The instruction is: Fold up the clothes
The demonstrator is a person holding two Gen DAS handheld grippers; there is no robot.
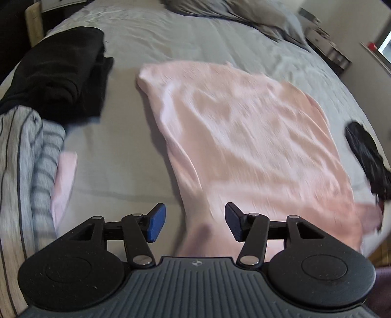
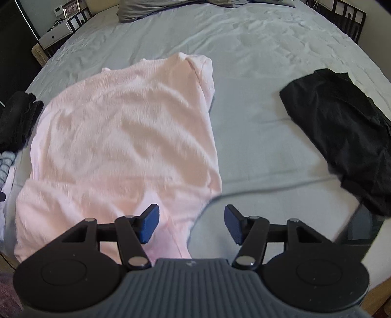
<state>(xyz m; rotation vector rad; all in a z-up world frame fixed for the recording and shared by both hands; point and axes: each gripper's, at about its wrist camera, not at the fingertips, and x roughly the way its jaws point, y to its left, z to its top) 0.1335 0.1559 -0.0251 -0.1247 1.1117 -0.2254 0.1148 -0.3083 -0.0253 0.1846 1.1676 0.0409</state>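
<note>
Lying spread across the near half of the bed (image 2: pixel 256 73), the pink garment (image 2: pixel 127 137) is what we are folding, and it looks partly doubled already, with a rounded fold along its far end and soft ripples over its top. Our left tongs (image 1: pixel 195 223) hang over its near left corner with the blue pads apart and nothing pinched between them; our right tongs (image 2: pixel 191 226) hang over its near right corner, where pink cloth meets grey sheet, equally wide and empty. We judge the step in hand to be taking fresh hold of the near edge for the next fold. To do it well, we would set each pair of tongs squarely over a corner, pinch through every layer and not just the top one, lift both corners evenly, and carry them toward the far fold so the edges meet without skewing. Smoothing the ripples first would keep creases from being pressed in. Beyond the pink cloth, a folded black stack (image 1: pixel 61 73) sits at the far left, striped grey clothes (image 1: pixel 31 156) lie near left with a pink scrap just beside them, and a crumpled black garment (image 2: pixel 342 127) waits well apart on the right. Grey pillows (image 2: pixel 151 7) rest at the head.
</note>
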